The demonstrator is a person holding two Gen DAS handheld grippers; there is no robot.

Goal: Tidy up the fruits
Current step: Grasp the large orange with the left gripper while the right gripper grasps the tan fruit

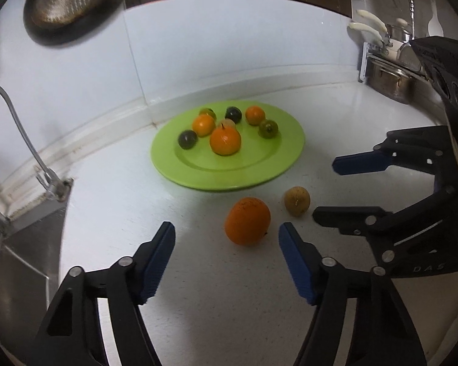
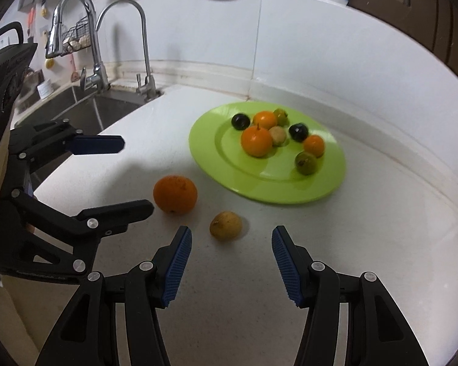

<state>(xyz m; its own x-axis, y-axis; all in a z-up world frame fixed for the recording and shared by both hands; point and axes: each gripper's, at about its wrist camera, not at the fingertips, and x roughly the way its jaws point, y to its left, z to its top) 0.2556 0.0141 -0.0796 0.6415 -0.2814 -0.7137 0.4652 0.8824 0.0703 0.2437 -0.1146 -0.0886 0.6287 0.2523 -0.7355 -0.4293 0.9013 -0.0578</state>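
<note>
Left wrist view: the left hand-held gripper (image 1: pixel 227 228) hangs over the white surface (image 1: pixel 198 274) with its jaws spread wide and nothing held. An orange (image 1: pixel 247 221) lies on the surface just ahead, between the lines of the two blue pads (image 1: pixel 155 262) but touching neither. A small tan fruit (image 1: pixel 296 200) lies just ahead and right of the orange, apart from it. Farther ahead stands a green plate (image 1: pixel 229 180) carrying three orange fruits, two dark ones, two greenish ones and a pale one half hidden behind the largest orange fruit. The right hand-held gripper (image 1: pixel 323 189) reaches in from the right, its jaws wide apart and empty, tips near the tan fruit.

In the right wrist view, the right hand-held gripper (image 2: pixel 230 235) is likewise wide open with nothing in it. The tan fruit (image 2: pixel 226 225) lies just ahead, nearer the left pad, untouched. The orange (image 2: pixel 175 194) lies ahead and to the left, with the left hand-held gripper (image 2: pixel 137 177) coming in from the left, its lower fingertip close to the orange. The plate (image 2: pixel 274 195) is ahead and slightly right. A sink (image 2: pixel 100 106) with two taps is far left.
</note>
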